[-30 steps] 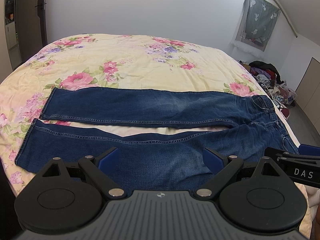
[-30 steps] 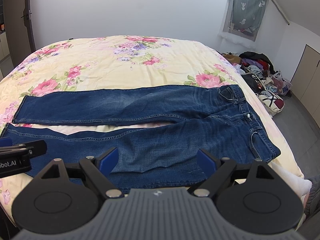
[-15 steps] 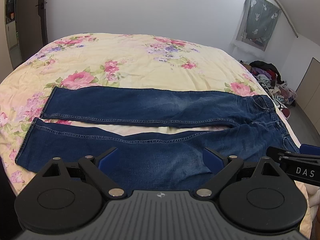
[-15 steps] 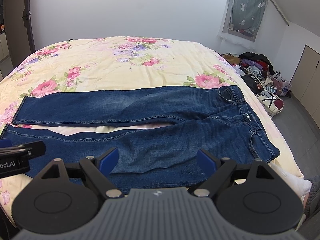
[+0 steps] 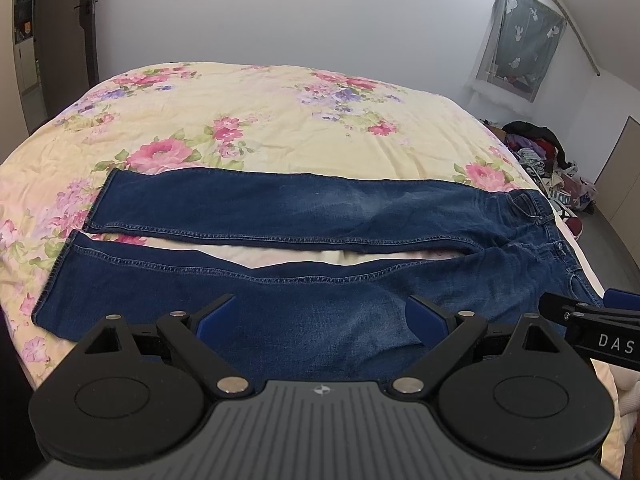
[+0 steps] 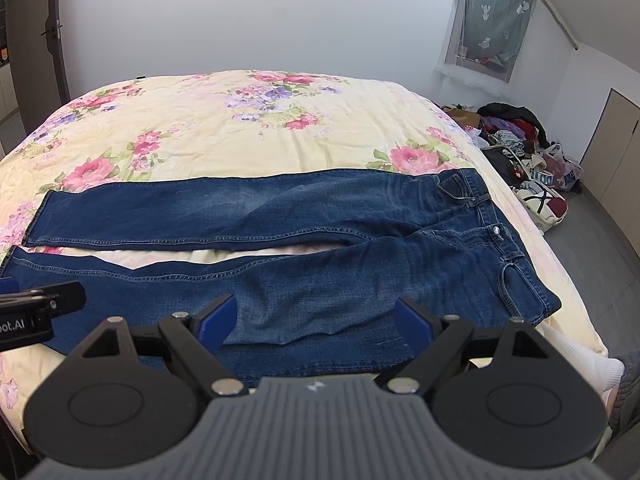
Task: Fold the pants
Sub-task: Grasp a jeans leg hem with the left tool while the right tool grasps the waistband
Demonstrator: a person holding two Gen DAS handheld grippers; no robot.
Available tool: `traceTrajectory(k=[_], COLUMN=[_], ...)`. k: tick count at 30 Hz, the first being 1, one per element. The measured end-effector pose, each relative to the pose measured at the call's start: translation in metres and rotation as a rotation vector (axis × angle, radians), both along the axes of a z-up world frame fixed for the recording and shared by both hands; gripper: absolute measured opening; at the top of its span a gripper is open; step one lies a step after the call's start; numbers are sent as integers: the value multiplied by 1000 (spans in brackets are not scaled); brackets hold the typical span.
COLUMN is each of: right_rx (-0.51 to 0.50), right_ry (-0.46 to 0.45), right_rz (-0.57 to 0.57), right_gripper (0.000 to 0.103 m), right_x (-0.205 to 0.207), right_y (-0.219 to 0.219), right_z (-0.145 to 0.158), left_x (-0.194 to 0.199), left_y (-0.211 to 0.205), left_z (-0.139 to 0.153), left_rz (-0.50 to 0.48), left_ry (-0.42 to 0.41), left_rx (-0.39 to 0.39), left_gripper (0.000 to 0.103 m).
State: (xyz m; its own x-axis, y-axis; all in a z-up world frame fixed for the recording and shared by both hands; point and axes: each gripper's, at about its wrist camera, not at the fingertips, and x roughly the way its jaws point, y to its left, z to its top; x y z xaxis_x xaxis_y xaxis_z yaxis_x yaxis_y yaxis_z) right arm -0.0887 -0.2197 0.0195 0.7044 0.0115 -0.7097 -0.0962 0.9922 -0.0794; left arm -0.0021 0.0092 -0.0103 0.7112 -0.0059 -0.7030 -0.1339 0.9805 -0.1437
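Blue jeans (image 5: pixel 304 216) lie flat across the bed, legs spread apart, hems at the left, waistband at the right; they also show in the right wrist view (image 6: pixel 320 220). My left gripper (image 5: pixel 320 318) is open and empty, hovering above the near leg. My right gripper (image 6: pixel 316 318) is open and empty, over the near leg's thigh part. Each gripper's side shows at the edge of the other's view.
The bed carries a yellow floral cover (image 5: pixel 260 112). A pile of clothes and bags (image 6: pixel 520 148) lies on the floor at the right. A door (image 6: pixel 36 60) stands at the left. The white wall is behind the bed.
Both grippers have drifted very slightly; the jeans sit a touch higher in the views. Nothing was gripped or moved.
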Motion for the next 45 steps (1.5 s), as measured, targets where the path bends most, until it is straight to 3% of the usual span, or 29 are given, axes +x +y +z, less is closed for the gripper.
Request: traceTrajectory(k=[5,10,14,18,23,27,31,36,40,43,44,45], right_rx=[21,68,66,115,132,340,558,675,799,847,854,858], right_ry=[-26,-100,-69,-73,-25,97,151,162,118,93,87,81], right_rz=[16,32,-11,-74,-254,-389,-552,-703,-736,-749,-749,-748], right_gripper=[82,82,82,82,82,82,81,70,55,51,49,49], right_x=[2,18,45,67,95,115,119,116,114,117,120,121], right_y=[-8,-40,-84,-149,-223,-285,-330,-362,-376,-384,-384,-385], right_z=[-1,-11,-34,-59,-91,-126,-166,-205,-226,-236,-238,-240], left_x=[3,10,12,11,10,4,-4,-14,-18,-19,-21,-25], left_y=[15,56,92,137,183,202,214,223,231,235,237,237], left_z=[-6,-32,-59,-87,-123,-147,-169,-179,-188,-192,-192,-191], left_rz=[24,136,250,402,525,597,656,717,754,780,787,794], left_ry=[17,77,139,181,226,246,237,152,111,73,54,36], left_rx=[-37,-112,-167,-279,-467,-577,-662,-708,-760,-792,-799,-800], left_gripper=[103,103,103,103,103,102,97,94,94,94,91,81])
